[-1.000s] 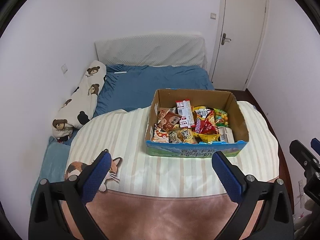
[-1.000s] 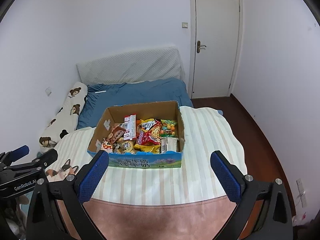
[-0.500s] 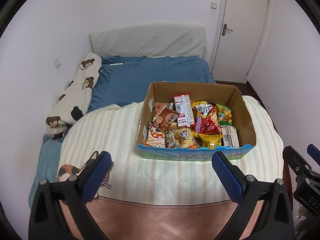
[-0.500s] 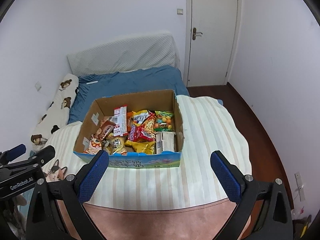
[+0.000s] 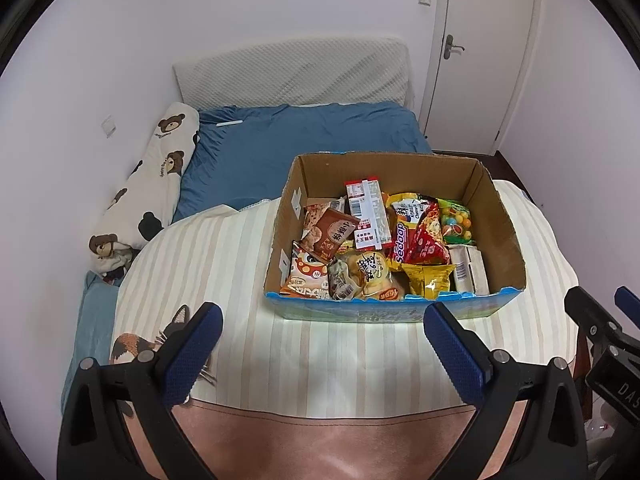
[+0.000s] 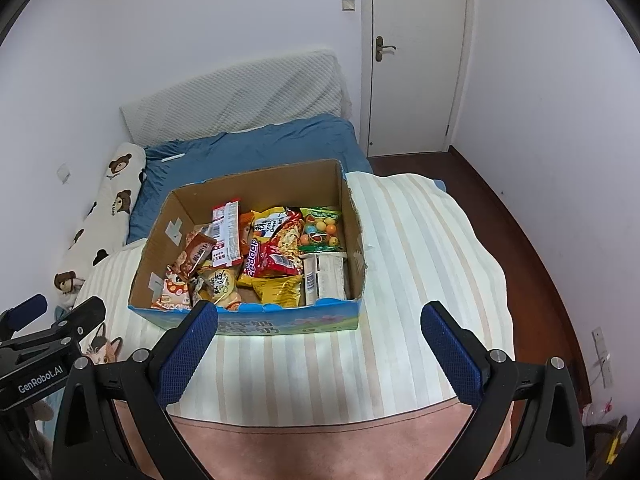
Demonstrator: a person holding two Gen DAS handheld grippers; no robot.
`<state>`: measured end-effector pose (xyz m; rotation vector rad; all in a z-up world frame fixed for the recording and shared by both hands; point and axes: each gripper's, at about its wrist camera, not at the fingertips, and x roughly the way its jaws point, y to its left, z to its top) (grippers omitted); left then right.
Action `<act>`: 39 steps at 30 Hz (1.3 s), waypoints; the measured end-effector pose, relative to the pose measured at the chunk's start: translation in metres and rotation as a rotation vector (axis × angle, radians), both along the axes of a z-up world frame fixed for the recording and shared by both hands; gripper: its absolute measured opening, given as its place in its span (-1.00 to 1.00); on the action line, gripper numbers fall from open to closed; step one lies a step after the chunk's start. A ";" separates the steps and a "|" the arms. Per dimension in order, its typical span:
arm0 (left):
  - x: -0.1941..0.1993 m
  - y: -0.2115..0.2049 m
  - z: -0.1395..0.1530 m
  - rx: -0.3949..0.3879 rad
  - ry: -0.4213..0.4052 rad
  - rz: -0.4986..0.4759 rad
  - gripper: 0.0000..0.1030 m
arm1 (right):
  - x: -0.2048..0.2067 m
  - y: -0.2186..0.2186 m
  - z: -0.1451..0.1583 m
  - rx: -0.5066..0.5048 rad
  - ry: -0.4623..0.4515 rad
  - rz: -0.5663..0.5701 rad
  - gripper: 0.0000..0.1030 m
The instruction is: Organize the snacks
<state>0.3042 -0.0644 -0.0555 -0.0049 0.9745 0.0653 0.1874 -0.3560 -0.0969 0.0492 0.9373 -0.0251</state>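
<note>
An open cardboard box (image 5: 496, 208) (image 6: 160, 236) stands on a striped tablecloth (image 5: 224, 264) (image 6: 420, 248). It holds several snack packs: a red bag (image 5: 424, 236) (image 6: 276, 258), a candy-ball bag (image 5: 456, 220) (image 6: 322, 230), a white carton (image 5: 468, 270) (image 6: 324, 278), a brown biscuit pack (image 5: 334, 236) (image 6: 196, 254). My left gripper (image 5: 320, 336) is open and empty, hovering in front of the box. My right gripper (image 6: 320, 336) is open and empty, also in front of the box.
A bed with a blue sheet (image 5: 296, 136) (image 6: 260, 148) lies behind the table, with a bear-print pillow (image 5: 152, 184) (image 6: 108, 208) along the left wall. A white door (image 5: 484, 52) (image 6: 416, 56) is at the back right. Brown floor (image 6: 516, 216) runs on the right.
Both grippers have moved forward and closer to the box, which now looks larger and nearer in both views. The jaws stay open.
</note>
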 end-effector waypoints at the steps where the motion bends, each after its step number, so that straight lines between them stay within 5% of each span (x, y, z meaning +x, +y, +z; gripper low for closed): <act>1: 0.000 0.000 0.000 0.001 0.001 -0.002 1.00 | 0.000 0.001 0.000 -0.002 0.001 -0.002 1.00; 39: -0.003 -0.004 0.008 0.008 -0.016 -0.022 1.00 | -0.005 0.010 0.011 -0.024 -0.008 0.021 1.00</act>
